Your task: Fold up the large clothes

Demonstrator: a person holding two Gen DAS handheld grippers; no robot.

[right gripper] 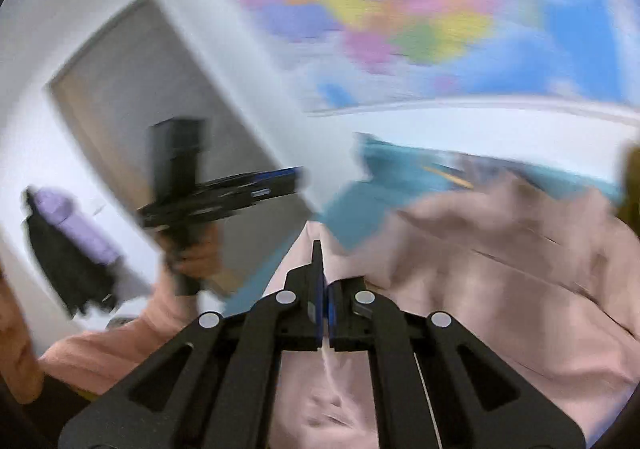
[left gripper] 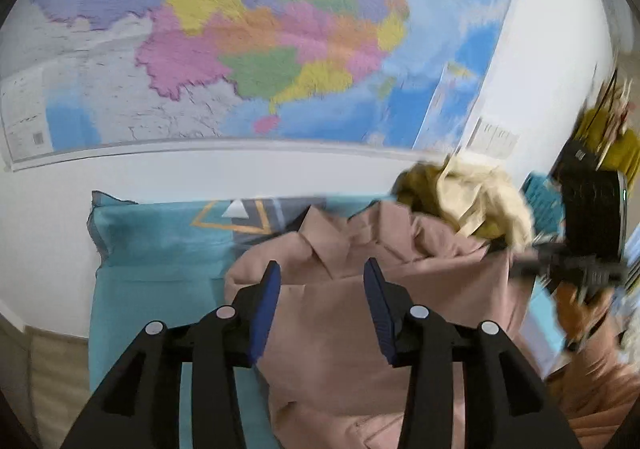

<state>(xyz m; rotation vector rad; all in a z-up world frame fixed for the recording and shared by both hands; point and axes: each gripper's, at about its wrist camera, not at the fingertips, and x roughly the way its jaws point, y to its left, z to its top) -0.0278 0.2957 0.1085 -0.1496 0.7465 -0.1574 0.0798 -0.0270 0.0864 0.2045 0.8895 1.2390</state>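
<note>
Right fingers: the right gripper [right gripper: 325,289] has its blue pads pressed together, with a thin strip of the pink garment [right gripper: 500,269] pinched between them.
Left fingers: the left gripper [left gripper: 322,289] stands spread apart, nothing between the pads; the pink cloth lies beneath and beyond them.
Garment location: spread in loose folds over the teal bedding [left gripper: 160,249], collar toward the wall, touching a yellow and cream pile [left gripper: 472,201] at its far side.
Step in hand, judged: drawing one edge across for a fold. Keep the pinch firm, carry the edge low and level, and let the free gripper pin or take the opposite edge (slack cloth will crease).
Obscured: the right wrist view is heavily blurred; the garment's hem and sleeves are cut off; how much cloth the pinch holds cannot be told.
Background: a wall map [left gripper: 280,29] hangs above.
</note>
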